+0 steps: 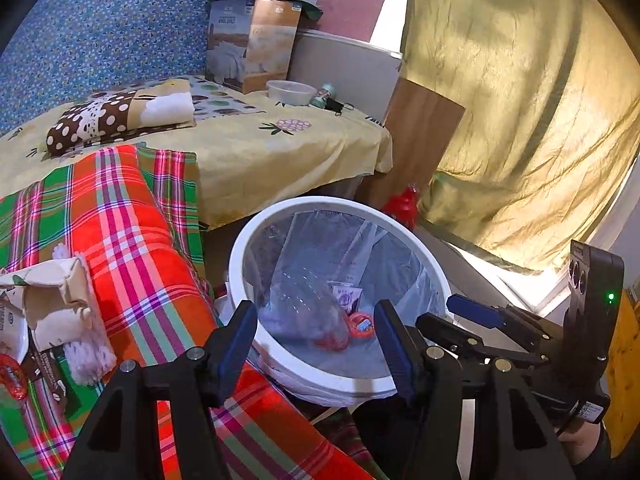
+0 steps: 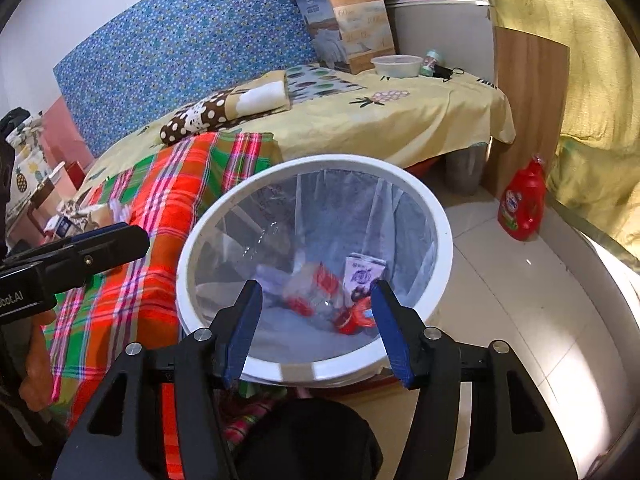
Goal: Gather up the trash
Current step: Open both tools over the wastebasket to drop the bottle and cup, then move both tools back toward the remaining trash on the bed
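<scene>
Both grippers, left (image 1: 316, 342) and right (image 2: 316, 330), hang wide open and empty over the near rim of the bin (image 2: 440, 216), touching nothing, probably just after a drop. Bottle (image 2: 316, 296), carton (image 2: 362, 274) and red wrapper (image 2: 354, 318) lie at the liner's bottom, safely collected. More trash, crumpled paper (image 1: 52, 300) and packets, waits on the plaid blanket (image 1: 132, 248) at the bed's near left edge, likely next
</scene>
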{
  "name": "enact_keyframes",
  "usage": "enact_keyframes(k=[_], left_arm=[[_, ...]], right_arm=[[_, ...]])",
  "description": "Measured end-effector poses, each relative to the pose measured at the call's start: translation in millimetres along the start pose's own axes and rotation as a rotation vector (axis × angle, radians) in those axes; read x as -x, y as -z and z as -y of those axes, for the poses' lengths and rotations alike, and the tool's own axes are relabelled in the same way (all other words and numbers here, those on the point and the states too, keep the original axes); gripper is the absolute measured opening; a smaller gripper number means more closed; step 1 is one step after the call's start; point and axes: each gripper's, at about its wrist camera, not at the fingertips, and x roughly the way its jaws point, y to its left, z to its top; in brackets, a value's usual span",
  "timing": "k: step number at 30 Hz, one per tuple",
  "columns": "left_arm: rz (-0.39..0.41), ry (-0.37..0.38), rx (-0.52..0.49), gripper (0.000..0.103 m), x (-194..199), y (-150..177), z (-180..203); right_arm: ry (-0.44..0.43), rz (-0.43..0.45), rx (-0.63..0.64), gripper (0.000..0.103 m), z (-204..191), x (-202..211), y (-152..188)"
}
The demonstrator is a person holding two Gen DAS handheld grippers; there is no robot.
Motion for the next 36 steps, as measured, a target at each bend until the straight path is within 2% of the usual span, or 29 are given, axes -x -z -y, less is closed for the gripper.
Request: enact_keyframes(k=[17, 26, 36], left_arm=[[0.071, -0.066, 0.043, 0.06, 53.5, 24.0, -15.7], [0.096, -0.158, 0.087, 0.06, 82.5, 49.1, -36.6], [0.105, -0.242, 0.149, 0.055, 108.9, 71.9, -68.9]], right_arm=[[-0.084, 0.072, 0.07, 0.058, -40.1, 20.7, 2.1], [-0.168, 0.067, 0.133, 0.058, -71.1, 19.8, 4.8], [-0.257, 0.044, 0.186, 0.058, -101.2, 13.8, 8.4]])
